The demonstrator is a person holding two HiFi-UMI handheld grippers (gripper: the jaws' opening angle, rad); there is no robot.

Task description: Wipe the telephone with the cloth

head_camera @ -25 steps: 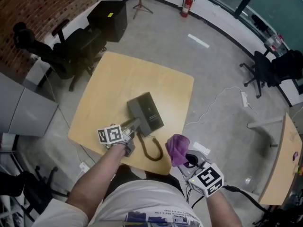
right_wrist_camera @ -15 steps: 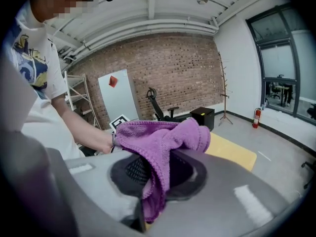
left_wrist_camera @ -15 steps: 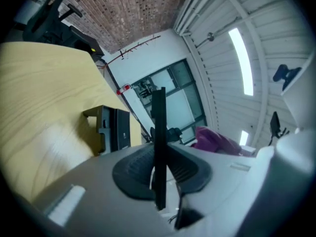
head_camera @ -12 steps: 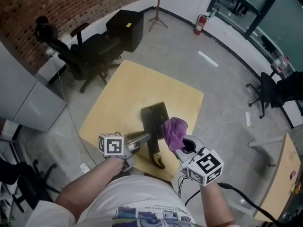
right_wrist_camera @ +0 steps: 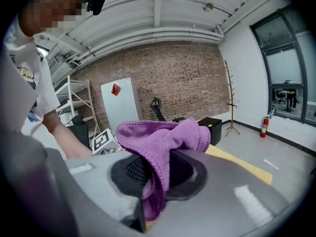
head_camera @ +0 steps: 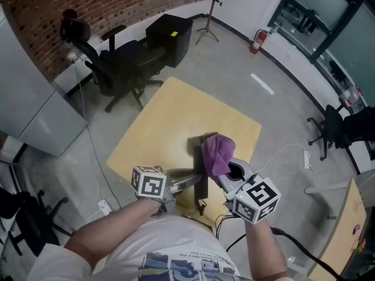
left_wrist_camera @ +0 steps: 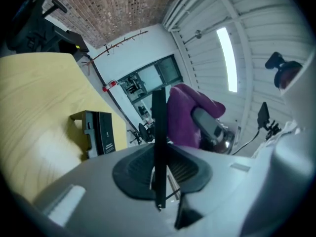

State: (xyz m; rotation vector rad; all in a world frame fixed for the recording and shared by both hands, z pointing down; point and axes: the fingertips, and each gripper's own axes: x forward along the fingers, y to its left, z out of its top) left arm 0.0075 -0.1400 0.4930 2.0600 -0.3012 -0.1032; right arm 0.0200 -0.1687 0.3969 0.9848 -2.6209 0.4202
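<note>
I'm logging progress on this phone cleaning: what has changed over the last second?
The left gripper has raised the handset higher above the table, and its cord now hangs. The right gripper has carried the purple cloth from beyond the table's edge in beside the handset. Unchanged: both grips, and the telephone base stays on the table.

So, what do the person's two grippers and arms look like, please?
The left gripper and the right gripper have grey bodies with black padding inside. Each carries a white cube with black square markers: the left cube and the right cube. A black cable runs from the right one. The person wears a white T-shirt with a print and short sleeves.
</note>
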